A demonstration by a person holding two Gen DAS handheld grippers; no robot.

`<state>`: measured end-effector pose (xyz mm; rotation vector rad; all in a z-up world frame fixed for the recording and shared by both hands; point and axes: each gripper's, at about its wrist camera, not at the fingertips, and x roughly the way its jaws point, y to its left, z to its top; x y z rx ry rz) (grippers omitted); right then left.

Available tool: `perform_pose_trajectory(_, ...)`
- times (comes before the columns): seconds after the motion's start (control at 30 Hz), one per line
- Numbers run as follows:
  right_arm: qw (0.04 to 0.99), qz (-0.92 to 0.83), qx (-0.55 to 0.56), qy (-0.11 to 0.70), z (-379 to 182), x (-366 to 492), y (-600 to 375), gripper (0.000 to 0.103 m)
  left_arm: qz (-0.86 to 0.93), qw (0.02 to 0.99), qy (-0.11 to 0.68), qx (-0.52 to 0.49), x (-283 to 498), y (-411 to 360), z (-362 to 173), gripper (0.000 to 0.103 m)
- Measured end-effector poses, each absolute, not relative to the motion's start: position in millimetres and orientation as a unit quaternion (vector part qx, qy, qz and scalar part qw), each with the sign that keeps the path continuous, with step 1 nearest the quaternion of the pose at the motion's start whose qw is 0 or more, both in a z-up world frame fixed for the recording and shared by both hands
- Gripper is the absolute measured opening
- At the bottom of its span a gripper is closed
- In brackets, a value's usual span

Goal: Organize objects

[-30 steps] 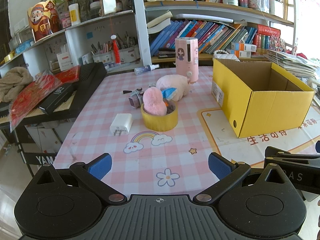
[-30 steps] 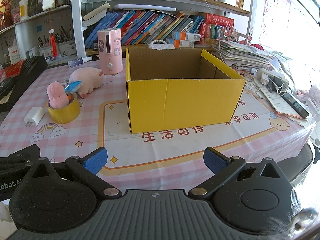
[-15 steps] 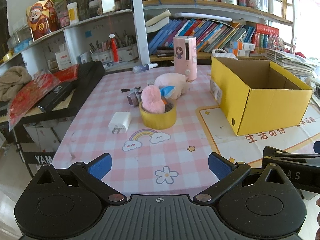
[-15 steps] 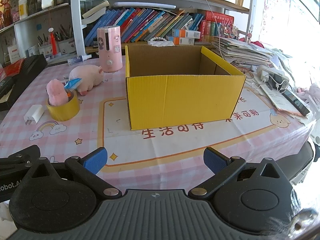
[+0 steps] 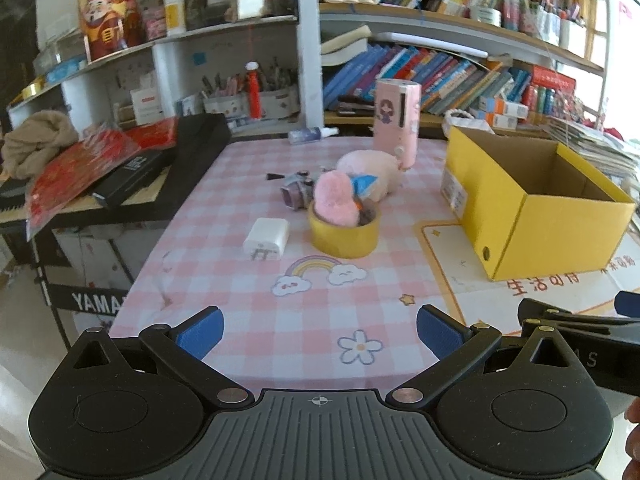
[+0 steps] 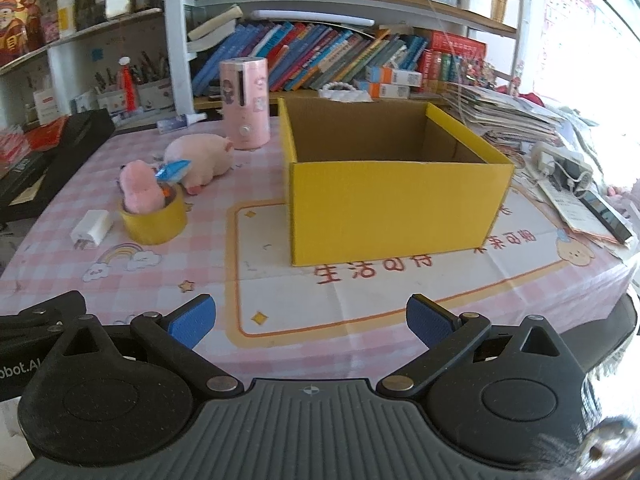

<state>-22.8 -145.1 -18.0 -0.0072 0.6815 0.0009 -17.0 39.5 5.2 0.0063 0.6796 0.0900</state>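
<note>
An open yellow cardboard box stands on the pink checked table, its inside bare. Left of it sits a yellow tape roll with a pink fluffy toy in its hole. Behind that lie a pink plush pig and a small purple gadget. A white charger plug lies left of the roll. A pink cylinder stands upright at the back. My left gripper and right gripper hover open over the table's near edge, both holding nothing.
A black keyboard case with red packets lies off the table's left edge. Bookshelves run along the back. Stacked papers and a power strip crowd the right side. A small spray bottle lies at the back.
Both grippers have drawn back slightly and tilted, so the table objects sit a little farther away. Both stay open; nothing on the table has moved.
</note>
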Motion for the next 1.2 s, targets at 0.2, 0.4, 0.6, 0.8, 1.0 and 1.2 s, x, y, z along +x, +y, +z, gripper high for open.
perform_pose_trajectory(0.2, 0.94, 0.039, -0.015, 0.337, -15.8, -19.5, -128.1, 0.097, 0.062, 0.942, 0.329, -0.001, -19.3, 54.5, 5.3, 0.103)
perform_pose_trajectory(0.4, 0.934, 0.08, -0.028, 0.348, -19.4, -8.1, -111.0, 0.09, 0.077, 0.938, 0.337, -0.017, -15.4, 70.7, -1.3, 0.103)
perform_pose_trajectory(0.6, 0.927, 0.119, -0.034, 0.354, -23.7, 16.8, -94.4, 0.087, 0.095, 0.935, 0.341, -0.024, -1.4, 83.8, -5.5, 0.101)
perform_pose_trajectory(0.8, 0.919, 0.156, -0.043, 0.36, -27.8, 50.5, -79.2, 0.086, 0.117, 0.929, 0.351, -0.033, 23.4, 95.1, -12.1, 0.101)
perform_pose_trajectory(1.0, 0.908, 0.179, -0.052, 0.375, -37.7, 91.7, -63.7, 0.086, 0.132, 0.921, 0.365, -0.037, 52.4, 105.0, -20.1, 0.101)
perform_pose_trajectory(1.2, 0.897, 0.203, -0.057, 0.388, -47.9, 133.6, -47.8, 0.086, 0.141, 0.915, 0.377, -0.034, 77.0, 112.6, -26.1, 0.101)
